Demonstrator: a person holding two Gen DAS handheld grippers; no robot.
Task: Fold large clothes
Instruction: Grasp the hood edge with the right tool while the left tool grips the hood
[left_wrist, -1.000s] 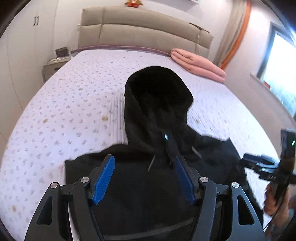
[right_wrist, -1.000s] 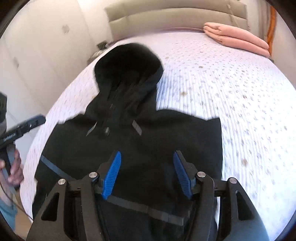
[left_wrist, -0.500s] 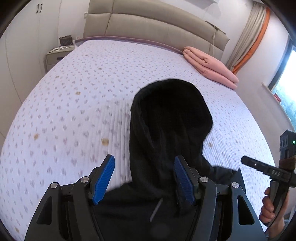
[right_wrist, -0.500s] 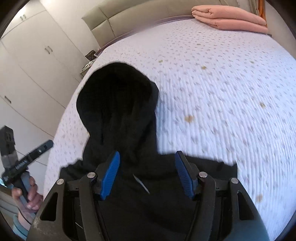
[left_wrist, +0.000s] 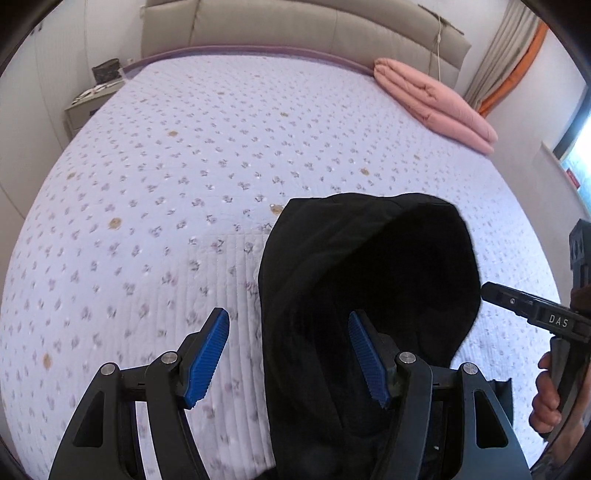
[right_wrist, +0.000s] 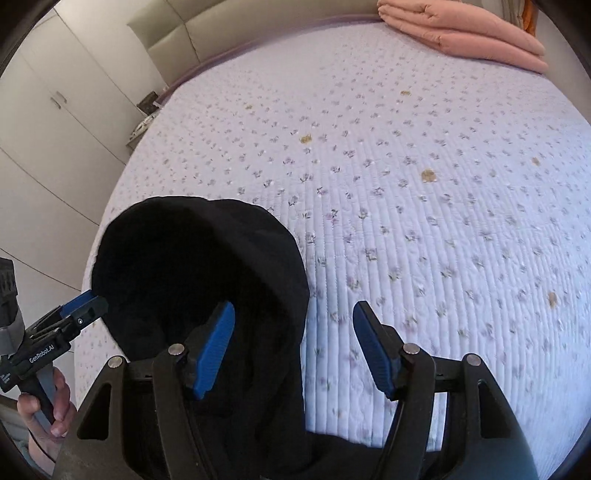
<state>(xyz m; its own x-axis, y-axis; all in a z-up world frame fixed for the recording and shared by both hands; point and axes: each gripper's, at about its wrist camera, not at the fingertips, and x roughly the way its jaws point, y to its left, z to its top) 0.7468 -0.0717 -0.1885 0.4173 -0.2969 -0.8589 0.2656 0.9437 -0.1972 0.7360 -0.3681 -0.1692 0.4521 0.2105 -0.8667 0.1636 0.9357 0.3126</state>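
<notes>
A black hooded jacket lies flat on the bed; its hood points toward the headboard, and it also shows in the right wrist view. Its body is mostly hidden below both frames. My left gripper is open and empty, hovering over the hood's left edge. My right gripper is open and empty over the hood's right edge. Each gripper appears in the other's view: the right one at the hood's right side, the left one at its left side.
The bed has a lilac flowered quilt. A folded pink blanket lies at the far right by the beige headboard. A nightstand stands at the far left, with white wardrobes beside it.
Both grippers have moved forward from over the jacket's body to the hood. The hood now fills the lower part of each view. Both stay open.
</notes>
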